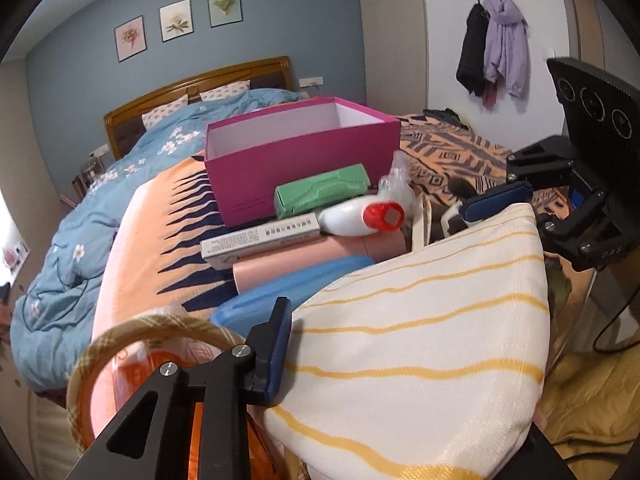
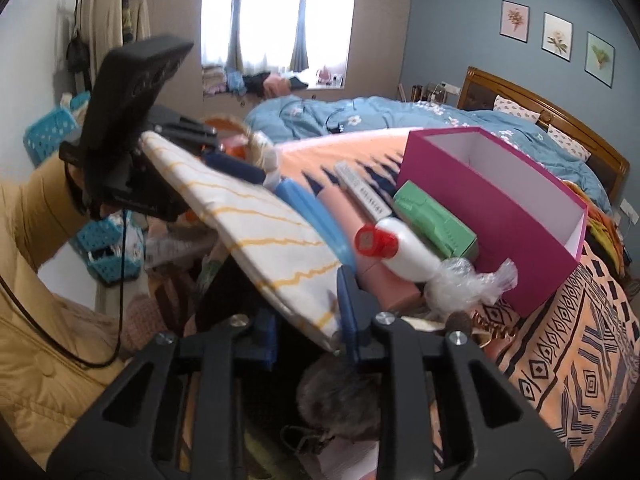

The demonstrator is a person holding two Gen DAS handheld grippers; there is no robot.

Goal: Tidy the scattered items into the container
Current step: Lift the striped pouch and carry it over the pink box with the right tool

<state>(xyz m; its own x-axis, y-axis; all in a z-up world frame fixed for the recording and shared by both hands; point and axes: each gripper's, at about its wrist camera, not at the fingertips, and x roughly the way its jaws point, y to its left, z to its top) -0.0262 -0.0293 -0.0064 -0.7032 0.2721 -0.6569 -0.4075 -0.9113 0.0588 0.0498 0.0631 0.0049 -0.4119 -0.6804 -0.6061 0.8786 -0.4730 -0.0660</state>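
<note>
Cotton pouch: cream cloth with yellow stripes (image 1: 420, 344), hanging off the bed's near edge, pinched at both ends.
Left gripper (image 1: 304, 352): clamped on the pouch's near end; only one blue pad shows in its own view, the cloth hides the other.
Right gripper (image 2: 312, 320): closed on the other end, blue pads either side of the hem.
Container: magenta box (image 1: 296, 160), lid off, empty so far, sitting further in on the orange blanket (image 1: 144, 240).
In the way: green carton (image 1: 320, 194), white bottle with a red cap (image 1: 356, 220), pink case (image 1: 312, 258), all packed against the box's near wall.
How I'd do it: lift both ends together, keep it level, clear the clutter and the rim, then lower inside.
Watch out: limp fabric sags, so it could snag the bottle.
</note>
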